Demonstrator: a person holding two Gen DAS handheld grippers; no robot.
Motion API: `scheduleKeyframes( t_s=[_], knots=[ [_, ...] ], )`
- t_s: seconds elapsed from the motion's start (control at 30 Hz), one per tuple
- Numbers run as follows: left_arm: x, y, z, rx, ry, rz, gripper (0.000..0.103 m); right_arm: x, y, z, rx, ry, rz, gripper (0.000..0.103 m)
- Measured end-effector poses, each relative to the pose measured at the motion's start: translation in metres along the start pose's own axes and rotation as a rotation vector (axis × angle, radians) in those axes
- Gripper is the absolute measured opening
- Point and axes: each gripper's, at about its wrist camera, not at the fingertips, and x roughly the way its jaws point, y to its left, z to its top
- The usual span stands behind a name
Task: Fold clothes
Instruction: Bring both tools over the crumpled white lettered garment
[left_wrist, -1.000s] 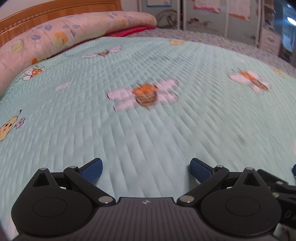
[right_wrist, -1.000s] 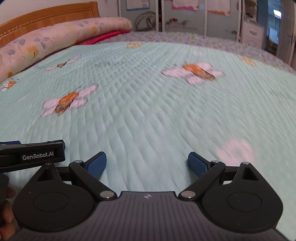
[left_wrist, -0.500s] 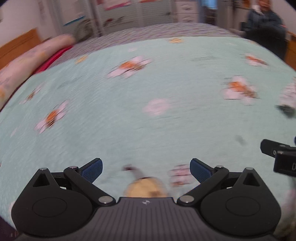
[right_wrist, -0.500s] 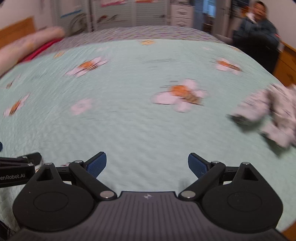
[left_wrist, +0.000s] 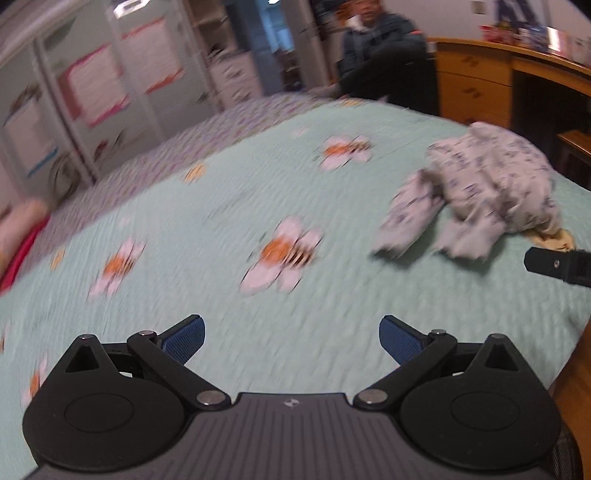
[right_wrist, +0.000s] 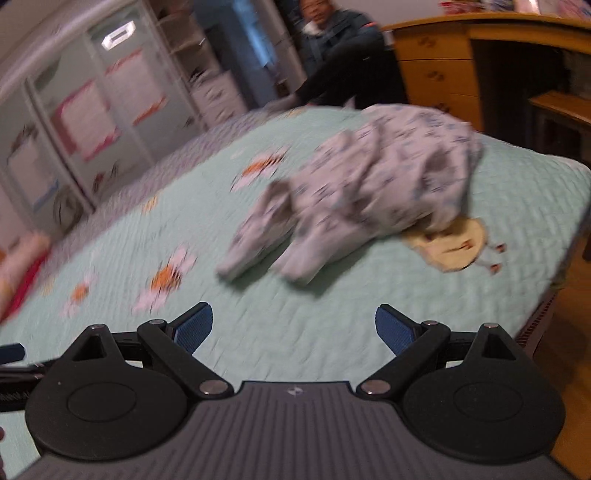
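A second ago we saw only bedspread; now the crumpled white blue-printed garment (right_wrist: 373, 192) lies at one o'clock on the mint quilted bedspread (right_wrist: 332, 314). Our left gripper (left_wrist: 291, 338) and right gripper (right_wrist: 293, 326) gape empty, so picking up comes next.

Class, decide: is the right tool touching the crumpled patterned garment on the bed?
Apart. In the right wrist view the right tool is open and empty, with a stretch of bare green bedspread between its fingertips and the patterned garment.
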Motion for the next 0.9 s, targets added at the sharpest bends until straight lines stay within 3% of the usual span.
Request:
scheduleKeyframes(
  t_s=[0.23, 0.4, 0.57, 0.9],
  knots=[
    [0.024, -0.038, 0.036, 0.049, -0.073, -0.094, 0.103, 0.006, -0.044, 0.024, 0.056, -0.091, -0.073, 0.094],
    [0.049, -0.067, 0.048, 0.107, -0.095, -0.148, 0.103, 0.023, -0.057, 0.041, 0.025, -0.116, -0.123, 0.094],
    [0.079, -0.099, 0.044, 0.182, -0.082, -0.162, 0.103, 0.024, -0.068, 0.049, 0.039, -0.144, -0.132, 0.094],
    [0.094, -0.130, 0.025, 0.273, -0.165, -0.222, 0.103, 0.037, -0.085, 0.040, 0.010, -0.150, -0.184, 0.094]
  ],
)
